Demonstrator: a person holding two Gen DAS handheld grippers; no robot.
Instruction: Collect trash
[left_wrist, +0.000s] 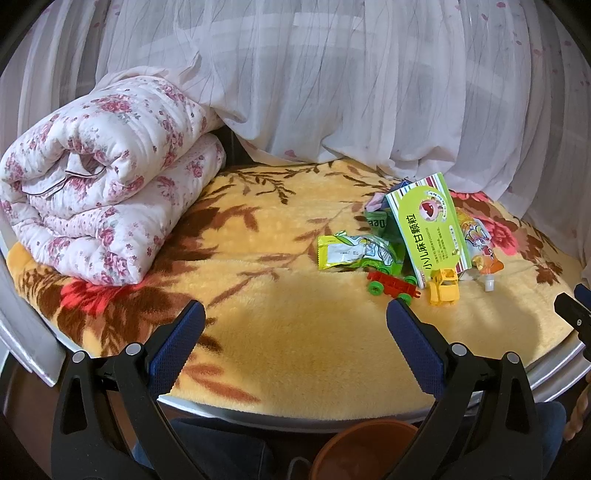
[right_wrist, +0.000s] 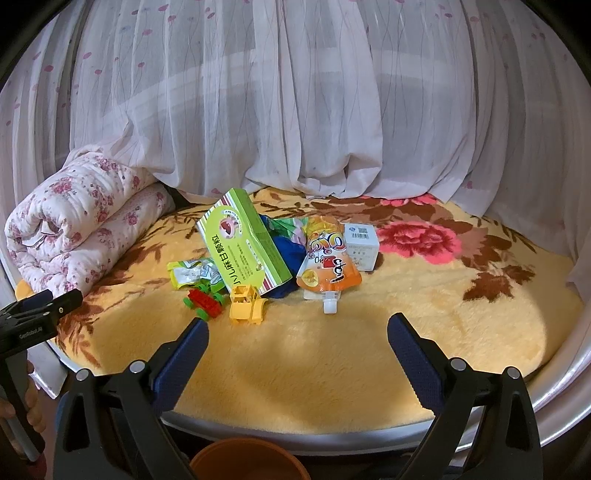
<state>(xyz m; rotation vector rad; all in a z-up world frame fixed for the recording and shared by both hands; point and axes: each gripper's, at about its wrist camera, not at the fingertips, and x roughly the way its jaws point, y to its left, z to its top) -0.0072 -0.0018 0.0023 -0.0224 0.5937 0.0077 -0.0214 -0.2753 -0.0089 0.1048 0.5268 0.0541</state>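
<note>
left tongs (left_wrist: 295, 317): jaws spread wide, blue textured pads (left_wrist: 173, 343) facing inward, nothing between them. Black arms symmetric at the bottom of the left wrist view, pointing forward and level

right tongs (right_wrist: 297, 325): same pose, jaws wide apart, blue pads (right_wrist: 413, 362) bare, nothing gripped

cross views: the left unit shows at the left edge of the right wrist view, with the person's left hand (right_wrist: 22, 410) wrapped round its handle; the right unit's tip shows at the right edge of the left wrist view. The two sit side by side, well apart, not touching
</note>
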